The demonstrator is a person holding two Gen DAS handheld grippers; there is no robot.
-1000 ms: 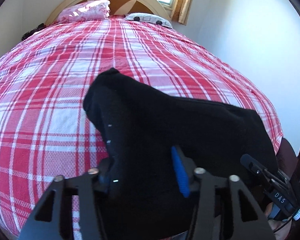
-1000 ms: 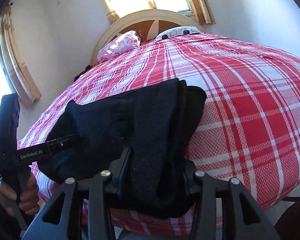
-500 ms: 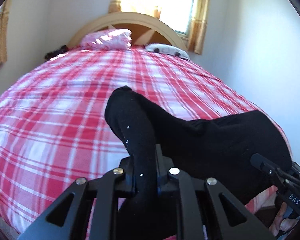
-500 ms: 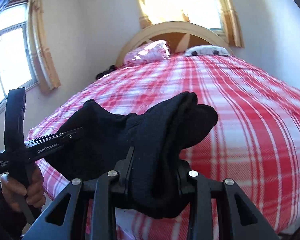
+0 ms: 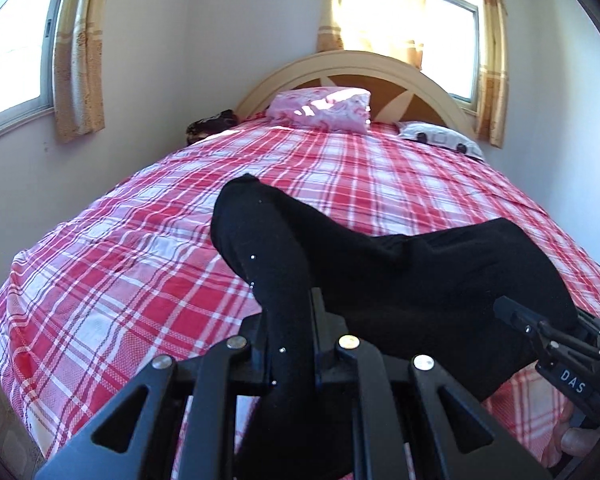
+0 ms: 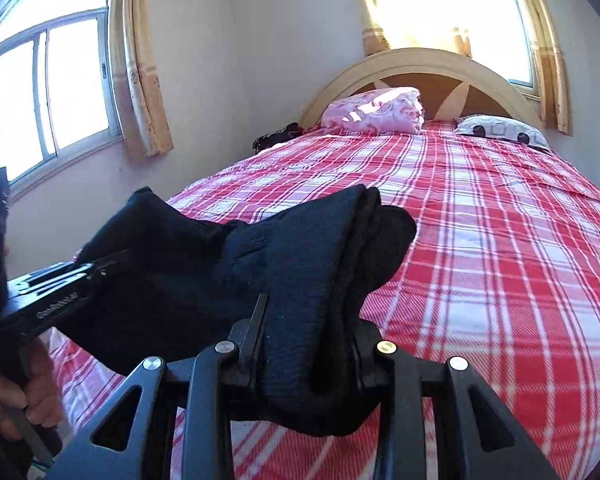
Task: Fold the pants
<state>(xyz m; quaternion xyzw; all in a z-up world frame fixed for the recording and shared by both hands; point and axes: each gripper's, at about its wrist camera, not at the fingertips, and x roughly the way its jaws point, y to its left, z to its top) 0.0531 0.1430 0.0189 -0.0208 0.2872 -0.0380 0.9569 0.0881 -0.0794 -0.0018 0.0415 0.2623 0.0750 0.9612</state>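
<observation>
The left gripper (image 5: 288,332) is clamped on one end of the black pants (image 5: 440,280). The right gripper (image 6: 308,340) pinches the other end, stretching them above the plaid bed (image 6: 500,240).

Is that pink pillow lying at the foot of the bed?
No, the pink pillow rests against the headboard at the far end.

Count: one pair of black knit pants (image 5: 420,264), two black two-finger grippers, left (image 5: 290,344) and right (image 6: 306,344). One red-and-white plaid bed (image 5: 140,248); two pillows at its head edge: one pink (image 5: 324,110), one white dark-spotted (image 5: 440,138). Two curtained windows (image 6: 48,96).
</observation>
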